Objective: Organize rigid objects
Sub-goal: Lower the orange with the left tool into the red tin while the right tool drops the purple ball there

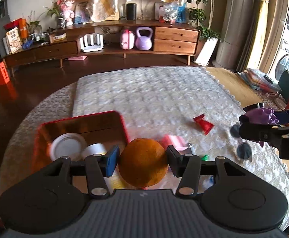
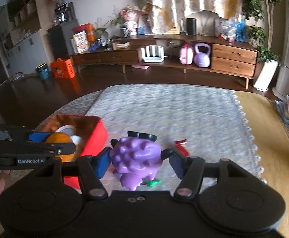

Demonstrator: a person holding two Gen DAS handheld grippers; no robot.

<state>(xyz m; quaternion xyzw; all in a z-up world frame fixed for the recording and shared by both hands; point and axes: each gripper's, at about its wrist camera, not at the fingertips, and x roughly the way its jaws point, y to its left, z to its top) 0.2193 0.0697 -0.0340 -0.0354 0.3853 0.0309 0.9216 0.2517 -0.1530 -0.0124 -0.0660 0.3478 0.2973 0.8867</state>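
Note:
My left gripper (image 1: 143, 161) is shut on an orange ball (image 1: 143, 161) and holds it just right of the red tin box (image 1: 45, 127), which holds white lids (image 1: 68, 146). The ball also shows in the right wrist view (image 2: 60, 139) beside the box (image 2: 93, 136). My right gripper (image 2: 138, 158) is shut on a purple spiky toy (image 2: 137, 156) with black feet, above the white quilted mat (image 2: 164, 109). That gripper with the toy (image 1: 260, 115) shows at the right edge of the left wrist view.
On the mat lie a red wrapper (image 1: 203, 123), a pink packet (image 1: 174, 141), sunglasses (image 1: 241, 146) and a small green piece (image 2: 154, 182). The mat covers part of a wooden table (image 2: 267, 138). A long wooden sideboard (image 1: 104, 45) stands across the dark floor.

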